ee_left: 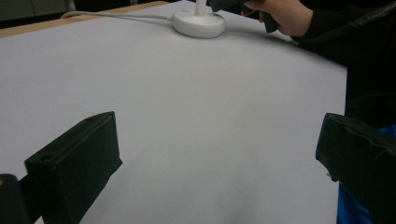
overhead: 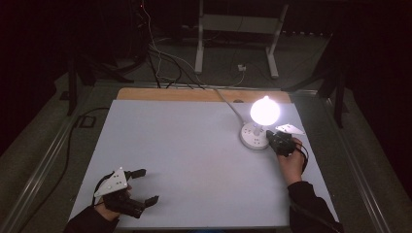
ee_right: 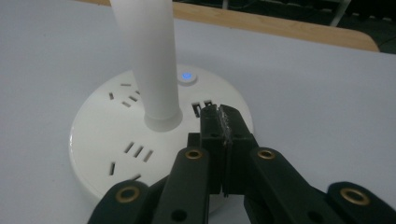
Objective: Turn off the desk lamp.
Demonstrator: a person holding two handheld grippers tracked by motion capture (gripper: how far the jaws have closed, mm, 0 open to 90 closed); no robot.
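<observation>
Over the lamp base (ee_right: pixel 116 154), the right claw (ee_right: pixel 223 114) is pressed together beside its stem (ee_right: pixel 152 60); the left claw (overhead: pixel 148 187) is spread.

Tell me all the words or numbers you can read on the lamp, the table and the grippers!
There are none to read.
Lamp base: no words, only plug slots and a small button glowing blue.
Table: plain and bare of print.
Left gripper and right gripper: black, no labels that can be made out.
</observation>
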